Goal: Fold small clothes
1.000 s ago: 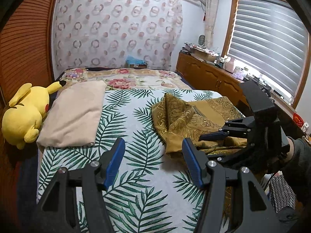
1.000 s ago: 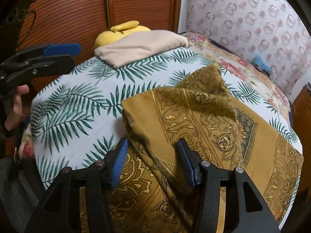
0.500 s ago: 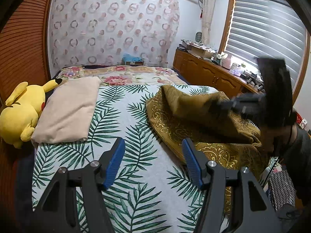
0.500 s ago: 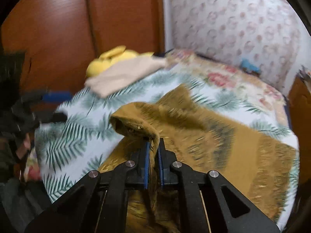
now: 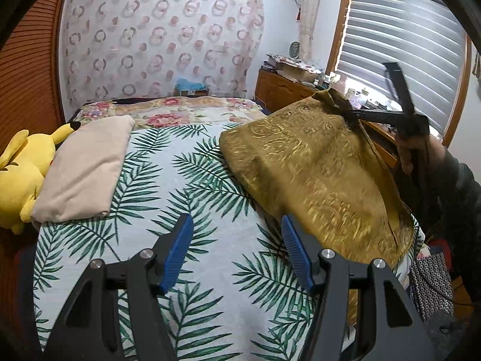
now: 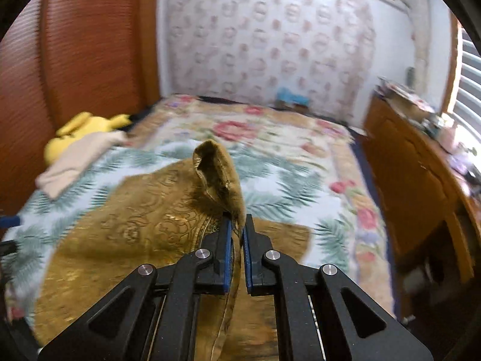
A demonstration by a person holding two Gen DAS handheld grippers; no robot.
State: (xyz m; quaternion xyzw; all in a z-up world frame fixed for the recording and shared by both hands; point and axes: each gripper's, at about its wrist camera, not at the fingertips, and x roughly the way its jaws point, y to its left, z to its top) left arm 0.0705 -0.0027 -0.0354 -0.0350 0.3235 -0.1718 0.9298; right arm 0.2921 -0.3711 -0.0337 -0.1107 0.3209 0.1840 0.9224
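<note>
The one garment in front of me is a mustard-gold cloth [image 5: 312, 174] woven with shiny scrollwork, and a corner of it is pinched up in my right gripper [image 6: 237, 234], whose blue pads are pressed together on the fabric. That corner pokes up past the fingertips as a small folded peak, with the hem running down between the fingers. From the pinch the cloth hangs in a broad slanted sheet, its lower part lying on the right side of the bed [image 5: 192, 240] and its bottom edge drooping over the bed's near right edge. The weave looks stiff and holds wide, smooth folds; in the right wrist view it is blurred.

My left gripper [image 5: 237, 240] hangs over the near edge of the bed with its two blue pads wide apart and nothing between them; its right pad sits just beside the cloth's lower edge.

The bed carries a palm-leaf print sheet, with one floral blanket [image 5: 186, 112] across the far end. One beige pillow [image 5: 87, 165] lies along the left edge, and one yellow plush toy [image 5: 18, 177] sits against it at the left side. One wooden dresser [image 6: 421, 162] stands along the right side of the bed, its top covered with small items I cannot make out
</note>
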